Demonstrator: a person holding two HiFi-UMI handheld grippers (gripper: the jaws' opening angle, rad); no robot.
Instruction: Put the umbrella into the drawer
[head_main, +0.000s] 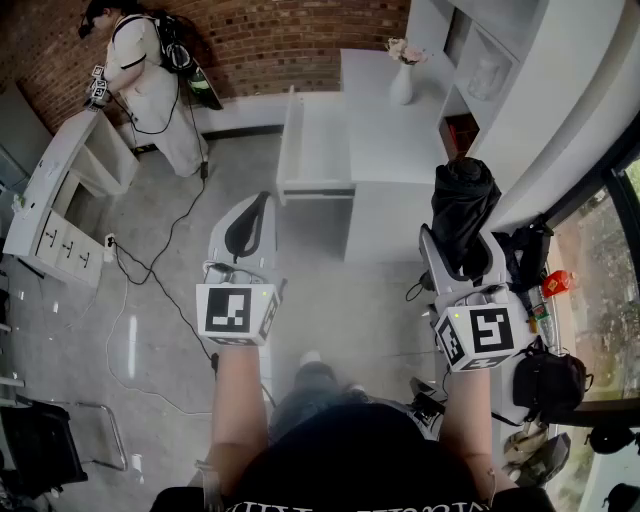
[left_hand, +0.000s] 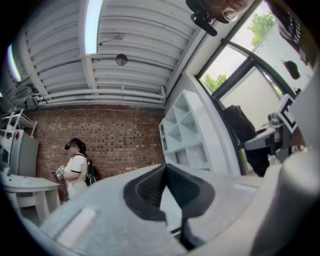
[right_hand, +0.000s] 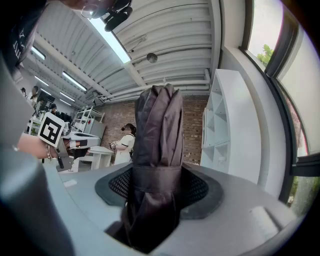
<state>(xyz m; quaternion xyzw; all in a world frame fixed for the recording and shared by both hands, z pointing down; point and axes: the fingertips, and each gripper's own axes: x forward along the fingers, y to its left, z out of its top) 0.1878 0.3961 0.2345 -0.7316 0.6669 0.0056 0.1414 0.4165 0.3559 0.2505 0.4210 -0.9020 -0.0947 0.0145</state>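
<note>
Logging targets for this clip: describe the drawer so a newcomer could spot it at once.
Near the brick wall stands a white desk bearing a vase of flowers. The drawer juts from its side over the floor. It alone is pulled open, unlike the shut drawers of the far-left desk.

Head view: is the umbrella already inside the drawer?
No, the folded black umbrella is gripped between the fingers of the right gripper, well apart from the open white drawer ahead.
</note>
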